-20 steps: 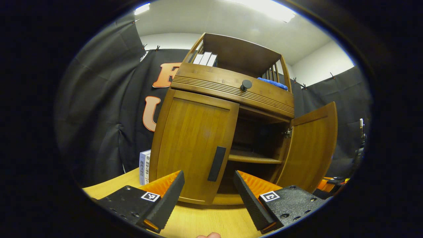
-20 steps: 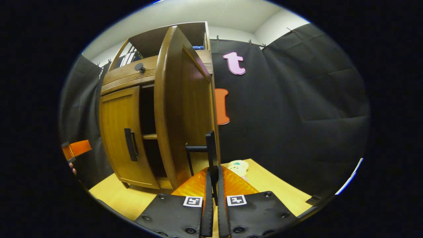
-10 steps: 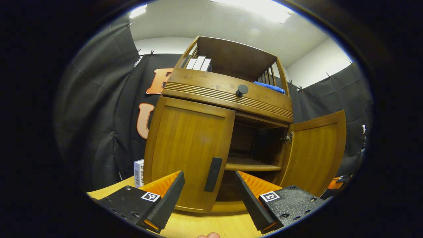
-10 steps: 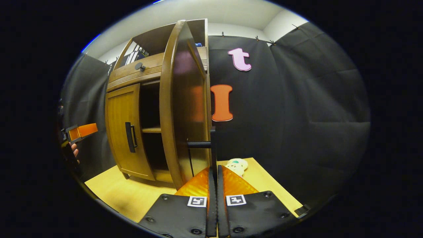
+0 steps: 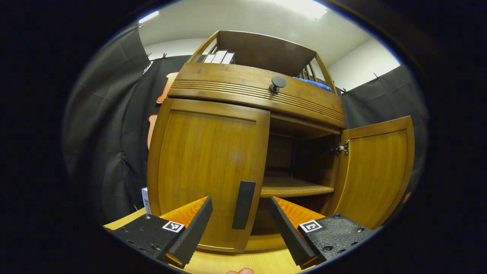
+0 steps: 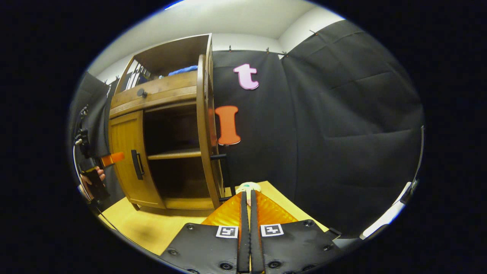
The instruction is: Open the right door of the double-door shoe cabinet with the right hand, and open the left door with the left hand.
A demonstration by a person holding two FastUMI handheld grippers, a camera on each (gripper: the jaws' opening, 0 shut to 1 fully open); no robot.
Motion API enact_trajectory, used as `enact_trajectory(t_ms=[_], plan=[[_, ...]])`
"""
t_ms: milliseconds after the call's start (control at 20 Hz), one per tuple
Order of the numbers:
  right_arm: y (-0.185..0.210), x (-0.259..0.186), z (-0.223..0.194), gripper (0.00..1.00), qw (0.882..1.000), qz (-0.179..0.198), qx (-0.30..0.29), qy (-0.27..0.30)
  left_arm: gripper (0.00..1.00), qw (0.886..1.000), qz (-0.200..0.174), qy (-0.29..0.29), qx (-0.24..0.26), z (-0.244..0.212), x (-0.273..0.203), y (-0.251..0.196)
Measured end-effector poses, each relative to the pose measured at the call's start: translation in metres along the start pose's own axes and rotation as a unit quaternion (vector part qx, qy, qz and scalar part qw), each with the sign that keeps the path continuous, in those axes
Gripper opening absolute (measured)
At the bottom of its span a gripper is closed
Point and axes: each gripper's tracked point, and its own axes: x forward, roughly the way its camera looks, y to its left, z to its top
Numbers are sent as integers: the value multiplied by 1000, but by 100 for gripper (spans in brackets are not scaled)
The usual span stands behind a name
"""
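Left gripper [image 5: 237, 228]: two wedge-shaped fingers with ribbed inner faces, each mounted on a black textured block carrying a square black-and-white fiducial marker and small round screws. Right gripper [image 6: 247, 232]: identical black blocks, one marker apiece, screws along the lower edge, ridged wedges behind two narrow pads.

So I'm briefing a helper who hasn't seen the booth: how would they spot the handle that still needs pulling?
Look at the wooden shoe cabinet on the table. Its right door is swung wide open; the left door is shut. The handle is the dark upright bar low on that shut door's inner edge, unlike the round knob above it.
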Motion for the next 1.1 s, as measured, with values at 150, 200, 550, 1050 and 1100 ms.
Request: enact_trajectory(t_ms=[150,200,550,1050,1100], plan=[[-18,-39,7,9,1000,-25,-4,-6,92,1000,-4,15,-2,-17,15,-4],[-26,-51,6,8,999,-34,-11,-9,92,1000,-4,12,-2,-19,24,-7],[-43,-101,13,56,996,-82,-31,-30,91,1000,13,22,18,-47,72,-4],[-43,-124,5,91,995,-98,-25,-19,30,999,2,24,42,-47,82,-5],[-35,-119,3,93,995,-91,-27,-16,30,999,-5,27,38,-44,79,-5]])
